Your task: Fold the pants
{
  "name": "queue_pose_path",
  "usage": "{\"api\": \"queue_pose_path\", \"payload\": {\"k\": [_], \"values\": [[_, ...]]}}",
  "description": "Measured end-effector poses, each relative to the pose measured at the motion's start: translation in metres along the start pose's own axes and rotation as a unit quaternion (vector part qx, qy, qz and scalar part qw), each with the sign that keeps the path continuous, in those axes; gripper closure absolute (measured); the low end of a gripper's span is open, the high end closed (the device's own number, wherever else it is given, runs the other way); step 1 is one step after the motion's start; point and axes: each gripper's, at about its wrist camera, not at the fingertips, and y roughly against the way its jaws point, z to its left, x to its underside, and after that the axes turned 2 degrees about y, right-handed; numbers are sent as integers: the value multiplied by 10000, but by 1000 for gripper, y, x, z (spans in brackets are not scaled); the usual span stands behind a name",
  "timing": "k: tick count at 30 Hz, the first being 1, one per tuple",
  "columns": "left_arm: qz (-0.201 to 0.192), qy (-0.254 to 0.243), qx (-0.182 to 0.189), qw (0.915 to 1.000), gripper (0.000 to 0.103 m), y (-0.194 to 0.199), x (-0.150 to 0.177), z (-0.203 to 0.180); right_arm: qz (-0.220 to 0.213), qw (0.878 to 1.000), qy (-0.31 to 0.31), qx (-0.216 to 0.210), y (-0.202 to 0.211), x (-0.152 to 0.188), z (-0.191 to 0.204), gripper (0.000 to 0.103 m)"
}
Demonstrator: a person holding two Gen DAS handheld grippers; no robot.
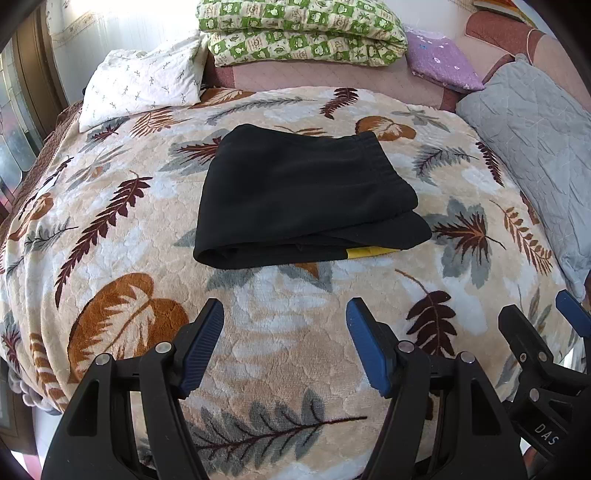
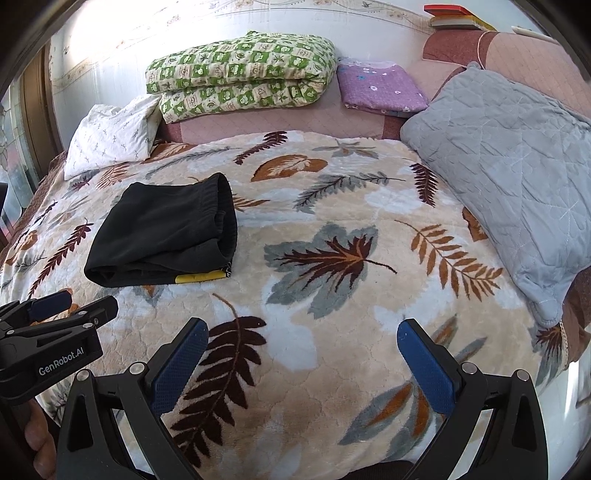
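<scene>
**Folded pants on the bed, both tools withdrawn**

In the left-wrist view, one white pillow (image 1: 144,83) is seen at upper left, two stacked layers of one green checked quilt (image 1: 303,31) at top centre, one purple folded cloth (image 1: 441,61) right of it, and one grey quilted cushion (image 1: 532,155) at the right edge. These are kept along the edges of the bed, so that the leaf-patterned blanket (image 1: 277,350) is left free as a folding area.

One pair of black pants (image 1: 306,195) is shown at frame centre, lying flat on the blanket in a compact stack of layers, waistband toward the right; a yellow strip is exposed at its lower right edge. The task is judged to be essentially complete.

The left tool (image 1: 284,343) is held at lower centre, jaws spread wide and nothing gripped, well short of the pants. The right tool (image 2: 303,358), at lower centre of its own view, is likewise spread and empty, with the pants at centre left. Two tools are counted, neither touching the garment.
</scene>
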Motion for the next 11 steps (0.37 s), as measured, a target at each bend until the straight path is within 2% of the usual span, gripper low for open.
{"api": "queue_pose_path", "payload": {"k": [11], "values": [[-110, -40, -17, 9999, 34, 7, -2, 0, 71, 10000, -49, -33, -2, 1, 1, 0]]}}
